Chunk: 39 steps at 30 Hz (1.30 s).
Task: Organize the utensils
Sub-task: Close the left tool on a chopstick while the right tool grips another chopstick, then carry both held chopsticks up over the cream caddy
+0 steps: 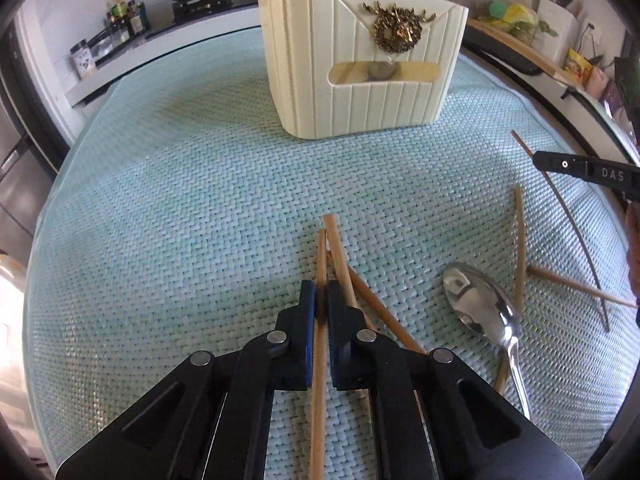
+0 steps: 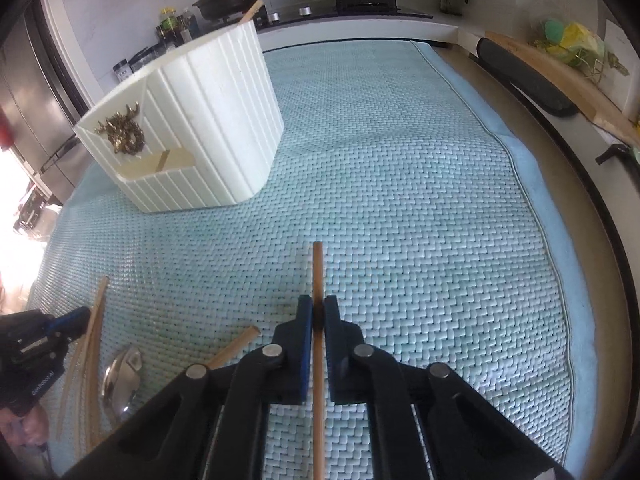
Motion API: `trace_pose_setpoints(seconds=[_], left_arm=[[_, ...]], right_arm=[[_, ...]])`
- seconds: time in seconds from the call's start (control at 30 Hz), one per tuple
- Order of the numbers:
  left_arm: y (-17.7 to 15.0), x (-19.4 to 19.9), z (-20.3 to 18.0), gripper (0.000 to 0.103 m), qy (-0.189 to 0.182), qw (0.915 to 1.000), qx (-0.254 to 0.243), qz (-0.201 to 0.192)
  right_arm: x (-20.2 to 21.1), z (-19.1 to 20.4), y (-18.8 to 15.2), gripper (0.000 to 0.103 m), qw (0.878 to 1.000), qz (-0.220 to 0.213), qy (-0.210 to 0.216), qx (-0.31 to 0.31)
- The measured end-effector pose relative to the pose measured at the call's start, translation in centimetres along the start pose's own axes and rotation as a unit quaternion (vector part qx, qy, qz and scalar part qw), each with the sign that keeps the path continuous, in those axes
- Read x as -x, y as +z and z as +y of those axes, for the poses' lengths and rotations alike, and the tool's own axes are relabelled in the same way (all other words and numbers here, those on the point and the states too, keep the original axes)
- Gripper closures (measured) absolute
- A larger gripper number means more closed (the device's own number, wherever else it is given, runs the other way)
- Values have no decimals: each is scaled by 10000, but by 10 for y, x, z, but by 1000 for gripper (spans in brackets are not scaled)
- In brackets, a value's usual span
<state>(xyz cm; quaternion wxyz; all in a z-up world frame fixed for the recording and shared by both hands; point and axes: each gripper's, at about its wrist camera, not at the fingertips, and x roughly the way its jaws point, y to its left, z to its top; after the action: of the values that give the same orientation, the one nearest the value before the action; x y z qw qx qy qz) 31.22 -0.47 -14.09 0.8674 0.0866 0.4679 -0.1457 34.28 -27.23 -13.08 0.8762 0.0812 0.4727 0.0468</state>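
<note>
Gripping one chopstick (image 1: 320, 280) each, the left gripper (image 1: 320, 298) and right gripper (image 2: 318, 312) hold them lengthwise along their fingers, tips toward the cream holder (image 1: 360, 64), straight ahead of the left and nearer to it

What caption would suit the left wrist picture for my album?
Left claw shut on a wooden chopstick, facing the cream utensil holder across a woven mat.

Cream ribbed utensil holder (image 1: 356, 80) upright on mat, gold emblem on front; chopstick (image 1: 320, 320) clamped in left hand-held gripper (image 1: 321, 300), another chopstick (image 2: 318, 320) in right hand-held gripper (image 2: 318, 312); loose chopsticks (image 1: 520, 248) and steel spoon (image 1: 480, 304) lying flat, crossed
</note>
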Motion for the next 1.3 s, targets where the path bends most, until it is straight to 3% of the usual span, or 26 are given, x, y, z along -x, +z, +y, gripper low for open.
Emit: trace_pose_setpoints(seconds=[0.2,0.5,0.77,0.8,0.87,1.07,1.23,1.27,1.3], left_arm=[[8,45,10,99,-101,9971,385,-642],[17,109,50,99,-412,9820,1040,-1525],[12,146,64,99,-539,9683,1311,-2055],[13,150,64,99,-564,9669,1328,-2104],[15,156,63,100,-601,9651,1321,-2181],[15,161,56,100,-540,9659,1161,-2251],[7,162,60,100,-524,9662,1185,-2227],[6,162,62,100,-521,9659,1203,-2232],[4,163,63,100,-516,9654,1220,-2244]], right_arm=[[43,-6,1,97,9962,-674,528,-160],[117,15,-9,97,9818,-1563,1081,33],[164,33,-21,98,9704,-2076,1209,244],[167,35,-20,103,9694,-2123,1195,283],[174,40,-20,103,9674,-2214,1170,368],[178,44,-16,103,9681,-2193,1139,406],[169,10,-14,100,9772,-1856,1019,-145],[166,1,-14,97,9799,-1749,933,-202],[161,-8,-15,83,9832,-1591,857,-271]])
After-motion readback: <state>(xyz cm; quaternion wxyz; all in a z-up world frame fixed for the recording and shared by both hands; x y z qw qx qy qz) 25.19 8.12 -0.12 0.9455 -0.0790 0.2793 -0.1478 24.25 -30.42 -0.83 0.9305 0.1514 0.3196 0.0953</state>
